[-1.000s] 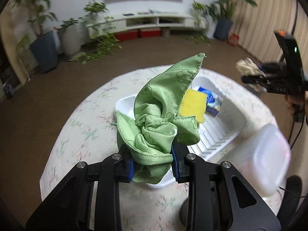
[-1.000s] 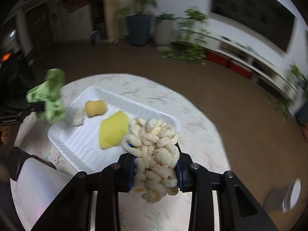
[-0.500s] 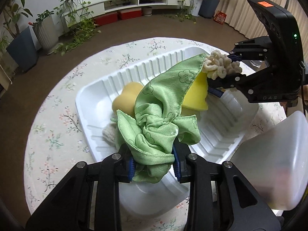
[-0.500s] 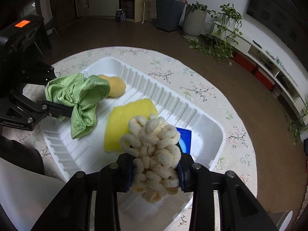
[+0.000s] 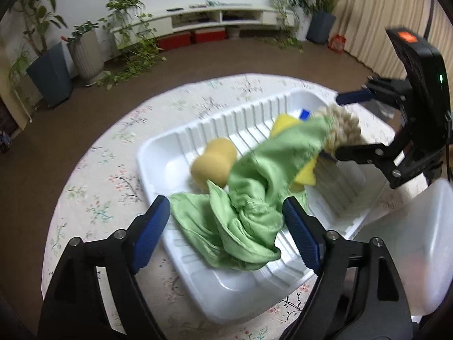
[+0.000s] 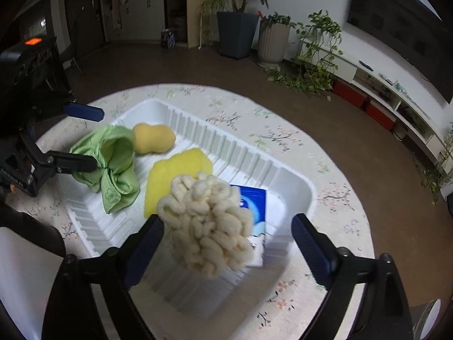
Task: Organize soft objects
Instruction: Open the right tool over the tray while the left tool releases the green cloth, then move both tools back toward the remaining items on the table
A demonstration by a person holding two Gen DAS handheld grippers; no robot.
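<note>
A white ribbed tray (image 5: 158, 153) (image 6: 283, 170) sits on the round floral table. My left gripper (image 5: 226, 223) is open, and the green cloth (image 5: 249, 198) (image 6: 113, 167) lies loose between its spread fingers at the tray's left end. My right gripper (image 6: 229, 243) is open too. The cream chenille pad (image 6: 209, 223) (image 5: 342, 130) shows blurred between its fingers, free of both pads, over the tray's right end. In the tray lie a peanut-shaped sponge (image 6: 153, 138), a flat yellow sponge (image 6: 175, 178) and a blue packet (image 6: 252, 198).
A translucent white container (image 5: 410, 240) (image 6: 25, 283) stands beside the tray at the table's near edge. The two grippers face each other across the tray, a short way apart. Potted plants and a low shelf stand far off on the brown floor.
Both grippers have opened. The green cloth has dropped from the left one into the tray, and the cream pad has come free of the right one.
</note>
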